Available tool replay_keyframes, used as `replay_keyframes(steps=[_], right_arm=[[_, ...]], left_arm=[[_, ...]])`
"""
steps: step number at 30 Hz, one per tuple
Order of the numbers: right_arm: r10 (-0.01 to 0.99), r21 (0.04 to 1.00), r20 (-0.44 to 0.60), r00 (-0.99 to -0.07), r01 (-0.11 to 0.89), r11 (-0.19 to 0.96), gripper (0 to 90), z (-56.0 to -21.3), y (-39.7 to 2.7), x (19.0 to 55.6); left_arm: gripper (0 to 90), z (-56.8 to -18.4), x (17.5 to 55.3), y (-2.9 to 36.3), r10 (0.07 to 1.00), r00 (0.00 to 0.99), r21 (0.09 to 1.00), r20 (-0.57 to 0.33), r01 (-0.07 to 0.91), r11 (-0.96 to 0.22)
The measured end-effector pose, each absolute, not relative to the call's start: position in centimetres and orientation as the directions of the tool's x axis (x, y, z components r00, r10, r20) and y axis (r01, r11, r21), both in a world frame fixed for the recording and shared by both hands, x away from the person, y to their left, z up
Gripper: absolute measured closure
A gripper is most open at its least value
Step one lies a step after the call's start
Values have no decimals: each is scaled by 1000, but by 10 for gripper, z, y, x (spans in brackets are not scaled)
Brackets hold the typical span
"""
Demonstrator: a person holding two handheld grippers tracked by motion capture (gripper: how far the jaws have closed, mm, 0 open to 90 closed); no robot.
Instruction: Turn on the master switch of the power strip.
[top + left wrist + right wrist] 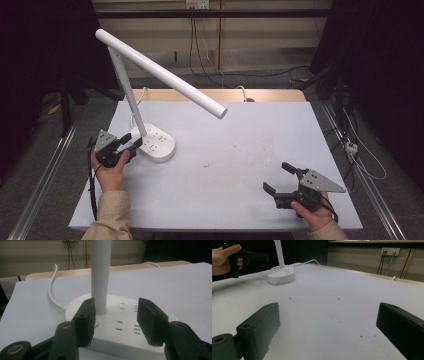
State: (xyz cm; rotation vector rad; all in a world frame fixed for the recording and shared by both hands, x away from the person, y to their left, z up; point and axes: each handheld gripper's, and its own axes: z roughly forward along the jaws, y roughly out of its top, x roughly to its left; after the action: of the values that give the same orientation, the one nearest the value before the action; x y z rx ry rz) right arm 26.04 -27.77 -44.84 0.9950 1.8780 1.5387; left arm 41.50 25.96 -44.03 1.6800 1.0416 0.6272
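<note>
- White desk lamp stands at the table's left side in the high view; round base flat on the pale grey table top, thin post leaning up & left, long tube head slanting down toward table centre.
- White cord runs off the back of the base toward the far edge.
- L gripper in the left hand, right at the base's near-left edge.
- L gripper view: its jaws sit either side of the base, partway closed, post rising just behind the gap. Left-side jaw looks to be on or just at the base rim; right-side jaw over the top face, w/ a gap showing. Pads not clamped on anything, can't confirm contact.
- R gripper in the right hand, near the table's front-right, well apart from the lamp.
- R gripper view: jaws wide apart, nothing btwn them, bare table under; lamp base & the other hand far off at upper left.
- Small dark specks on the table top near centre.
</note>
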Motion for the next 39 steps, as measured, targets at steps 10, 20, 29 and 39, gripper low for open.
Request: replay_keyframes(steps=[10,20,29,39], right_arm=[[797,972,66,-600,218,84,46,-448,-279,260],[795,973,63,-603,215,86,46,-448,-279,260],[792,973,62,-608,214,88,46,-448,-278,260],[792,973,66,-607,216,85,46,-448,-279,261]], left_arm=[[682,-443,424,260,876,474,925,-88,366,-105],[797,-446,430,262,885,457,919,-89,381,-105],[835,-450,433,262,897,434,910,-84,400,-108],[856,-452,437,262,901,422,905,-98,414,-95]])
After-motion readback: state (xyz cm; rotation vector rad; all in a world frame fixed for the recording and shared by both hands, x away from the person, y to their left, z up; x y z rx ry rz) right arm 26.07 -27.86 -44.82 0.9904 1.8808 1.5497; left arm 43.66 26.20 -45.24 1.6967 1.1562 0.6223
